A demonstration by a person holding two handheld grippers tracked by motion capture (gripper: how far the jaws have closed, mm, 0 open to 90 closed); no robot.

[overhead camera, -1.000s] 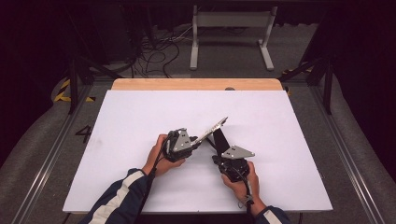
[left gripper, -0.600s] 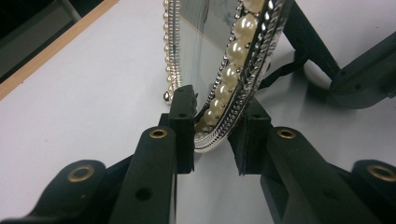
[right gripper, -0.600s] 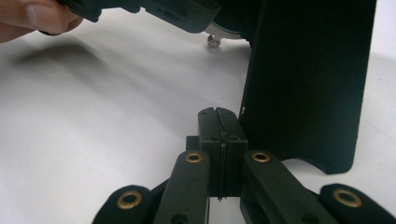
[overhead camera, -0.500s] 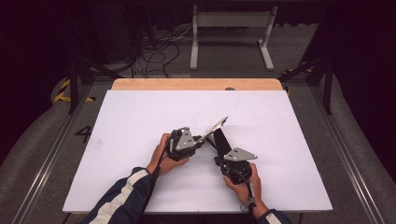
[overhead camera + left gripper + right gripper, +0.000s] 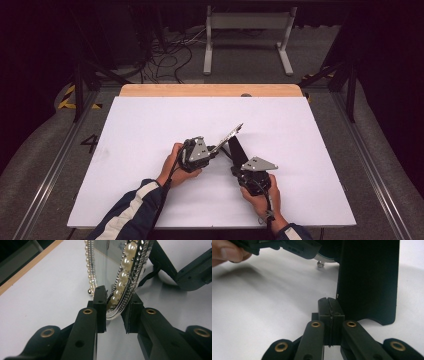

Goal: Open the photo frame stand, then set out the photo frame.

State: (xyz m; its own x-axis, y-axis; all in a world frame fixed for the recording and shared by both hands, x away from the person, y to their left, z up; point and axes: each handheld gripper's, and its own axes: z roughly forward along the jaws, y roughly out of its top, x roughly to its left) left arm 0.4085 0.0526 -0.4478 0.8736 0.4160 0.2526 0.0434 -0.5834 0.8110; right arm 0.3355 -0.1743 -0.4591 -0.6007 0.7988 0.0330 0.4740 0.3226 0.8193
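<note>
A pearl-rimmed silver picture frame tilts up off the white table, and its black back stand reaches down to the surface. My left gripper is shut on the frame's lower rim. In the left gripper view the pearl edge runs up from between the pads of the left gripper. My right gripper lies low on the table, close beside the stand. In the right gripper view the right gripper has its jaws pressed together with nothing held, and the stand rises just to their right.
The white sheet covers the table, with a wooden strip along the far edge. Beyond it are cables and a metal stand base on the floor. Rails run along both sides of the table.
Both hands have shifted slightly to the right. The frame stays tilted in the left gripper's hold and the right gripper stays shut.
</note>
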